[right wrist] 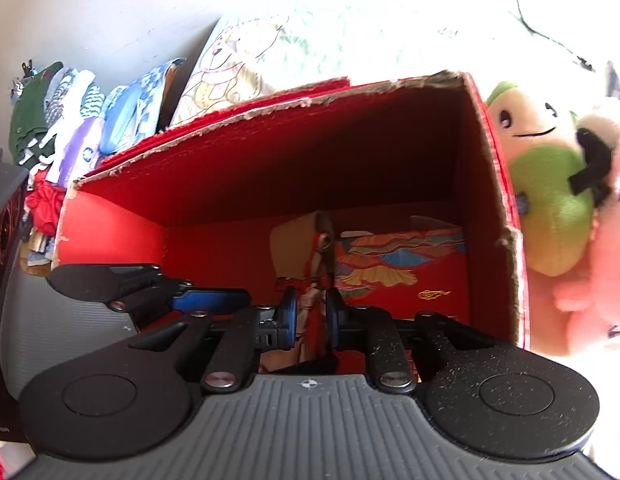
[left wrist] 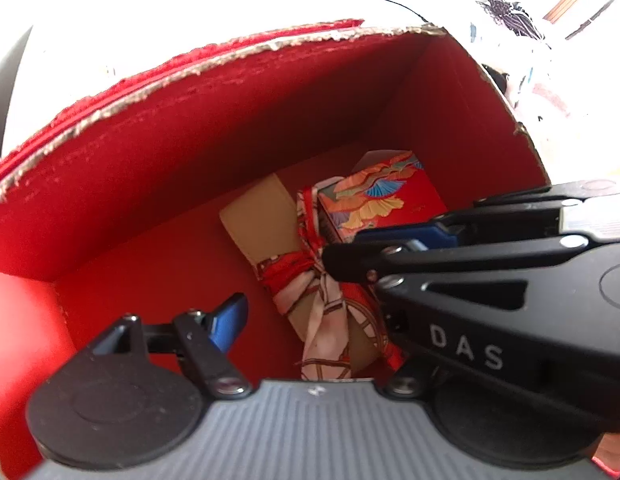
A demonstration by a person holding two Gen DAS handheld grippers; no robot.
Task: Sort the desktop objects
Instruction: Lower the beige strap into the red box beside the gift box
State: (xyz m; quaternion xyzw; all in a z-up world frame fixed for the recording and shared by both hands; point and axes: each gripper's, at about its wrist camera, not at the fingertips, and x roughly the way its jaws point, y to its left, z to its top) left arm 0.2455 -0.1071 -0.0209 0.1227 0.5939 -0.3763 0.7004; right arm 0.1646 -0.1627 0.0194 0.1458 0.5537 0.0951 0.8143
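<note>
Parcel (left wrist: 310, 280), tan, scarf-tied, lies on floor of red box (left wrist: 190, 128), long axis running away from cameras, patterned red carton (left wrist: 381, 200) touching its right side. Right gripper (right wrist: 311, 316) nearer: fingers narrowly apart astride scarf, contact unclear. Left gripper (left wrist: 310, 280) spread wide above parcel; its right finger hidden behind right gripper. Parcel's near end cut off.

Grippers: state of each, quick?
Left gripper: open, holding nothing, above the red box.
Right gripper: jaws narrowed around the scarf-wrapped parcel; whether it actually grips cannot be told.
</note>
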